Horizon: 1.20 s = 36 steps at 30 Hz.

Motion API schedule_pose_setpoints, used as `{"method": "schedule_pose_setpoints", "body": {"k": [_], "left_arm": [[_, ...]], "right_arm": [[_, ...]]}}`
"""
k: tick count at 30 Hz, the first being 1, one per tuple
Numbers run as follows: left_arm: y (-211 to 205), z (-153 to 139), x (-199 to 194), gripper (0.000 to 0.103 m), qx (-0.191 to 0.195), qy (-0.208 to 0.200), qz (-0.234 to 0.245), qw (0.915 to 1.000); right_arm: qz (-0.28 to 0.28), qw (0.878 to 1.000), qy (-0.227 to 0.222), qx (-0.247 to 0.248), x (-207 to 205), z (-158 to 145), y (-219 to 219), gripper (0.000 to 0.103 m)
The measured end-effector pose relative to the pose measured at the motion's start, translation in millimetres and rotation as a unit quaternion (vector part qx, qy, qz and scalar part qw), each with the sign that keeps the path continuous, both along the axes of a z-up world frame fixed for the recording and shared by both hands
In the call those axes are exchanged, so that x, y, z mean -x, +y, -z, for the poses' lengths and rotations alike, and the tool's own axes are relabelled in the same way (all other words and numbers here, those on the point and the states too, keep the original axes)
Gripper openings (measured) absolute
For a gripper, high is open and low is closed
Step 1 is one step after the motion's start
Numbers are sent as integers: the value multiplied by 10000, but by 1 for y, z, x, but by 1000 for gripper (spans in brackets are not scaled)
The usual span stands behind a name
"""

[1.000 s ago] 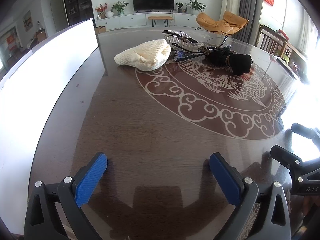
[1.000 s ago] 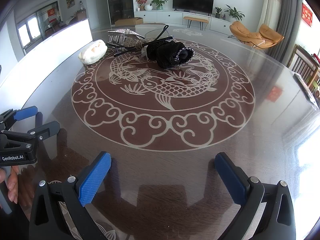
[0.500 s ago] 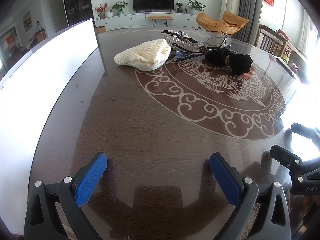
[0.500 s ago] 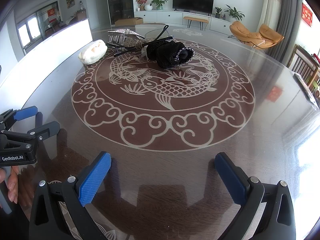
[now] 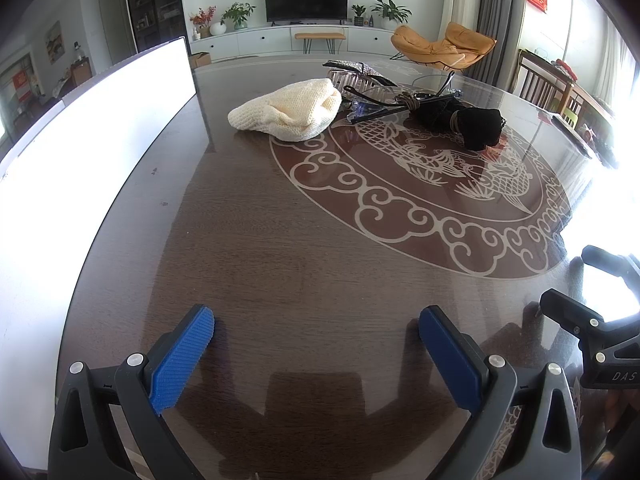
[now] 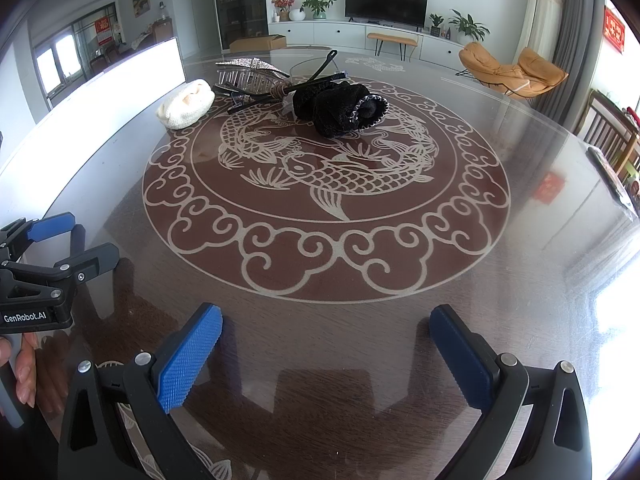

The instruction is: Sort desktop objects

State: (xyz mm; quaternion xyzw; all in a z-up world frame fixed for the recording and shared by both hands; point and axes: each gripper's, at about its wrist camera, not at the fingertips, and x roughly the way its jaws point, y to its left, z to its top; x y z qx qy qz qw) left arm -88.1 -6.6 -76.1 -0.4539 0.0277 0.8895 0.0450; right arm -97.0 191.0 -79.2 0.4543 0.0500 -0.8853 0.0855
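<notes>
A cream knitted hat (image 5: 288, 114) (image 6: 186, 105) lies at the far side of the round dark table (image 5: 248, 248). Right of it lies a black rolled fabric item (image 5: 464, 120) (image 6: 340, 110), with black glasses (image 5: 384, 104) (image 6: 280, 88) and a clear hair clip (image 5: 352, 74) (image 6: 244, 72) between and behind them. My left gripper (image 5: 316, 332) is open and empty, low over the near table edge. My right gripper (image 6: 326, 330) is open and empty, beside it to the right. Each shows at the edge of the other's view.
A bright white panel (image 5: 92, 120) runs along the table's left side. The table has a carved fish medallion (image 6: 326, 184) under glass. Wooden chairs (image 5: 544, 88) stand at the right. A dark flat object (image 6: 612, 180) lies at the right rim.
</notes>
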Motion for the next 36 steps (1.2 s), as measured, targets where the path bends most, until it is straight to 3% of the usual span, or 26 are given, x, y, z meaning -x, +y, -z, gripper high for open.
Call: {"method": "schedule_pose_setpoints", "body": {"k": [22, 30, 36], "left_arm": [[0, 0, 0, 103, 0, 1, 1, 10000], [0, 0, 0, 103, 0, 1, 1, 10000], [0, 0, 0, 103, -1, 1, 1, 10000]], "right_arm": [[-68, 10000, -6, 7, 9, 0, -1, 103], [-220, 9998, -8, 1, 80, 1, -7, 103], [60, 10000, -14, 5, 151, 1, -1, 103]]}}
